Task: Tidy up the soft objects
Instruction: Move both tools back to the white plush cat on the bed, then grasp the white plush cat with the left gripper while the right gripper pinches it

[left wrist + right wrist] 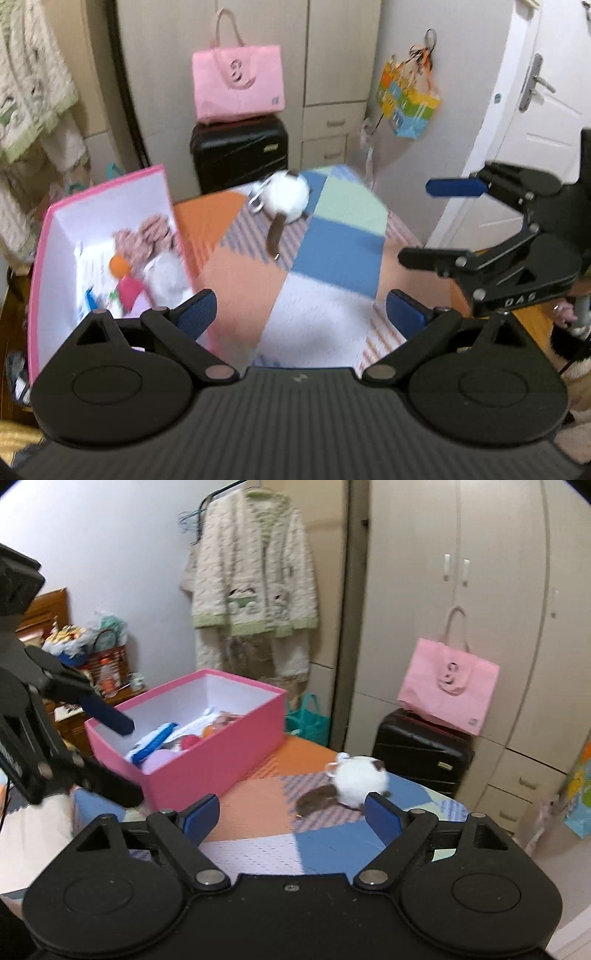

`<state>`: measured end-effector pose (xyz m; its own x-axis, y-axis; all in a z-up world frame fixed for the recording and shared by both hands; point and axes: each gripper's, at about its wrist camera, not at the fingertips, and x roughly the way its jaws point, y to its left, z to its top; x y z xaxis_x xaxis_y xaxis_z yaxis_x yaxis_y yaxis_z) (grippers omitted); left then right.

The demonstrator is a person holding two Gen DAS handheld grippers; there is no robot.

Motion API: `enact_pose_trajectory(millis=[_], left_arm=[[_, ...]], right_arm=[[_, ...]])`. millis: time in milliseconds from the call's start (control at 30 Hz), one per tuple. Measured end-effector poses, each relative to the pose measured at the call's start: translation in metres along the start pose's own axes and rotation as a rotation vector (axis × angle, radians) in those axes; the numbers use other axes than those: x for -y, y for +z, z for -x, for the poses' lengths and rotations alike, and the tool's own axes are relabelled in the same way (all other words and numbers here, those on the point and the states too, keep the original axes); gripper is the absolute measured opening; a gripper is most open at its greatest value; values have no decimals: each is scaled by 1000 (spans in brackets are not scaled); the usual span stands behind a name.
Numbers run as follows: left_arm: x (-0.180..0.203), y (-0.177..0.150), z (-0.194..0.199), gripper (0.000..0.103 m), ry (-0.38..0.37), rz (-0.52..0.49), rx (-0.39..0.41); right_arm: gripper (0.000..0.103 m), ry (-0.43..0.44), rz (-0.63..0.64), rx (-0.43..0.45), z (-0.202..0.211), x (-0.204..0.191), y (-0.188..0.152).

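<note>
Beside the pink box on the patchwork blanket lies a white plush cat; left gripper and right gripper both gape empty.

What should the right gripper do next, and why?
Probably move the right gripper forward to the white plush toy. Its jaws are open and empty, and the toy lies alone on the patchwork mat, outside the pink box holding the other soft things.

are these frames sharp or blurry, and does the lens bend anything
Left wrist view: motion blur smears the plush toy and pink box; the wardrobe edges bow. Right wrist view: slightly sharper, toy still soft, dark vignette in the corners, wardrobe lines curve.
</note>
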<state>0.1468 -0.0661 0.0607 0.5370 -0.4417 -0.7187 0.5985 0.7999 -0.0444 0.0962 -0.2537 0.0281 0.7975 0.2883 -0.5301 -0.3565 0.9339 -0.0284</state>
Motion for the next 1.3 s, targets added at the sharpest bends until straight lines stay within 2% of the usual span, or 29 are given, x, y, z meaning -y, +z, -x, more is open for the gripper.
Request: enact_pose_trajectory(millis=[133,267,433,600,767,933,1000,1100,1300], left_arm=[[3,10,-18,99,-32,30,15],[5,23,-38,99,-63,47,-3],[6,35,-58,99,-70,66,20],[11,35,-78,99,-68,71,49],[12,37,-99,99,-48,68,71],[0,38,-126,99,-56,151,98],[-1,38,-132,99,-58,164,132],[-1,38,-138,99,-64,182,169],[-9,41,-165,99,-41,221,185]], right_arm=[[89,-5,3,46,-4,16,-13],[89,4,62,75,-17,24,-19],[89,50,123,52,-38,33,-18],[89,98,126,86,-59,47,-22],[88,153,91,46,-85,65,-26],[88,121,107,26,-107,79,-33],[88,105,50,4,-119,92,-31],[88,134,-36,-15,-139,115,-31],[89,157,-25,-43,-173,122,-39]])
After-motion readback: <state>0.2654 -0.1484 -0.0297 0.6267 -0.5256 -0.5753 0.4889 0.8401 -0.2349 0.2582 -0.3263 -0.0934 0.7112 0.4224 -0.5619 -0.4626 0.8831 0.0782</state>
